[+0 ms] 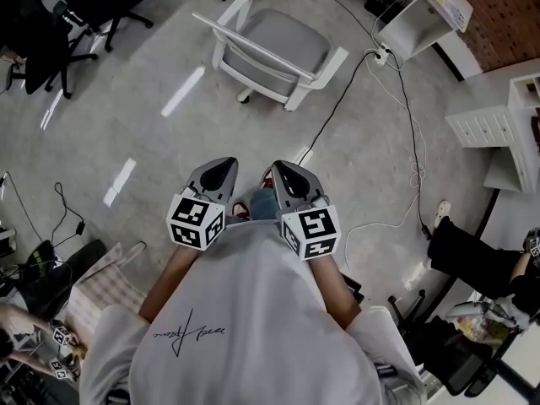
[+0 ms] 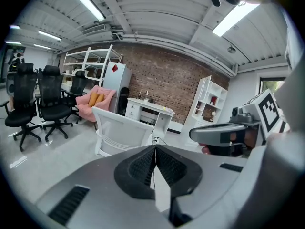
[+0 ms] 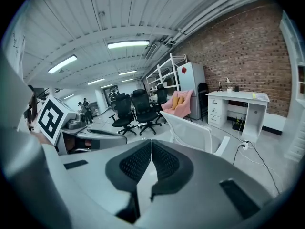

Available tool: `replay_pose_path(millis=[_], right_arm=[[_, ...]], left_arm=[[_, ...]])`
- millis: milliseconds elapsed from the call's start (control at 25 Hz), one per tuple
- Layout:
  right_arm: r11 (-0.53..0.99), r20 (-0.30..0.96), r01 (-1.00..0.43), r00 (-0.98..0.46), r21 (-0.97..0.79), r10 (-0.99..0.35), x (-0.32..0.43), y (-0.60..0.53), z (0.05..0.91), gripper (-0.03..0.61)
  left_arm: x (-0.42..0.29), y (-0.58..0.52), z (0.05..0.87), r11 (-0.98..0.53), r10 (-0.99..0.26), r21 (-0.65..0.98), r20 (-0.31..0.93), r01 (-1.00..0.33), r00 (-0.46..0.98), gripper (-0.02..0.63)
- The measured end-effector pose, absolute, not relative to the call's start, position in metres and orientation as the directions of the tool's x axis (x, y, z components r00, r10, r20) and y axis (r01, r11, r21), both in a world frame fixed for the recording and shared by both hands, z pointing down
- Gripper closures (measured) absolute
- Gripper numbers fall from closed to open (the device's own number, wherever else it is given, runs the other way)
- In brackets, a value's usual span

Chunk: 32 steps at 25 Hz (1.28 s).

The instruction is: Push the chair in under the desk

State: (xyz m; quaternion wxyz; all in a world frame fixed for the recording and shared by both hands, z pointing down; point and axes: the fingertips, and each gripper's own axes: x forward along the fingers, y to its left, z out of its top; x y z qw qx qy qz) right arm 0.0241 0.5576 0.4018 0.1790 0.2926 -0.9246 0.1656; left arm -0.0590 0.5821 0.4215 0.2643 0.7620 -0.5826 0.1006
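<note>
Left tongs point(image 1: 223, 164) and right tongs point(image 1: 282, 167) clenched, empty, well short of white chair point(image 1: 274, 53).

The chair point(image 1: 278, 45) — white plastic frame, grey cloth seat; floor point(image 1: 126, 116) glossy, smooth; wall point(image 2: 167, 80) rough brick.

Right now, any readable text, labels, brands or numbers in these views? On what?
No legible words or numbers in any view.
Shirt: handwritten scrawl on the back, can't be read.
Cubes on the left tool and right tool: black-and-white square marker patterns, no letters.
Fridge: red diamond sticker, too small to read any print.
</note>
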Motion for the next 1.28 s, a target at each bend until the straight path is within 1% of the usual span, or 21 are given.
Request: replay_pose_path(millis=[200, 480, 920, 1080, 1280], right_arm=[[0.784, 0.395, -0.586, -0.783, -0.207, -0.481, 0.025, 0.524, 0.396, 0.551], [0.790, 0.370, -0.560, -0.809, -0.249, -0.457, 0.038, 0.482, 0.398, 0.551], [0.796, 0.362, -0.534, -0.829, -0.286, -0.426, 0.041, 0.450, 0.411, 0.551], [0.796, 0.375, -0.536, -0.825, -0.283, -0.422, 0.040, 0.436, 0.414, 0.551], [0.791, 0.386, -0.553, -0.811, -0.261, -0.440, 0.032, 0.408, 0.414, 0.550]], left_arm=[[-0.050, 0.552, 0.414, -0.203, -0.835, 0.248, 0.462, -0.947, 0.300, 0.607], [-0.035, 0.508, 0.411, -0.195, -0.832, 0.217, 0.479, -0.956, 0.279, 0.607], [-0.030, 0.480, 0.421, -0.220, -0.803, 0.160, 0.531, -0.962, 0.271, 0.607], [-0.029, 0.462, 0.424, -0.249, -0.788, 0.187, 0.531, -0.950, 0.311, 0.607], [-0.042, 0.435, 0.432, -0.255, -0.790, 0.207, 0.518, -0.944, 0.327, 0.607]])
